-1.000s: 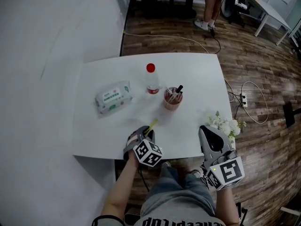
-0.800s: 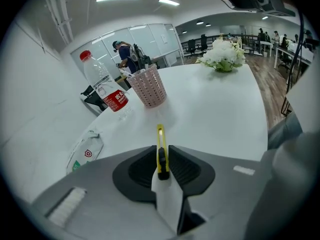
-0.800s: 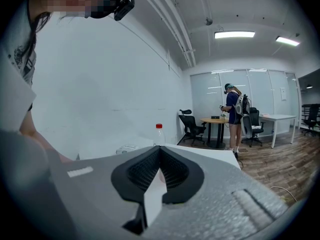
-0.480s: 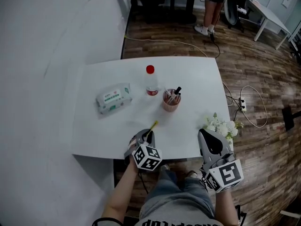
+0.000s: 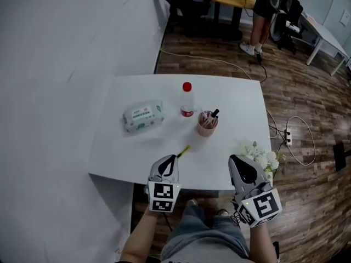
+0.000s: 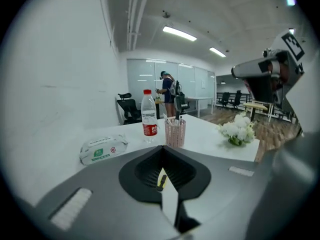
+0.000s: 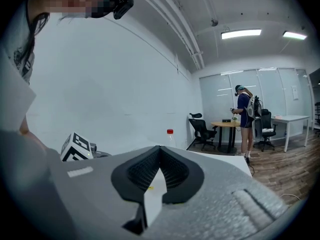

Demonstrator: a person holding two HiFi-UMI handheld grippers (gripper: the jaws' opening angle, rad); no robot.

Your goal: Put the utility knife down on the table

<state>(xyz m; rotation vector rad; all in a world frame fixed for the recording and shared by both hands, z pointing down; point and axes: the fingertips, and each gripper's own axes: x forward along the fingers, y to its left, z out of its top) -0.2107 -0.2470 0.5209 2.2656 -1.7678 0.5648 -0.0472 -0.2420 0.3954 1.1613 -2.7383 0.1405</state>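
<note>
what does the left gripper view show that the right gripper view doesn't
Only the left gripper view shows the wet wipes pack, the pink pen cup, the white flowers and the right hand-held gripper at upper right. Only the right gripper view shows the left hand-held gripper's marker cube and the wearer's head camera. Both show the red-capped water bottle, the white table, a black office chair and a person standing at the back.

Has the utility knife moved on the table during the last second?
No. The utility knife lies at the same offset from the pink pen cup as before.
</note>
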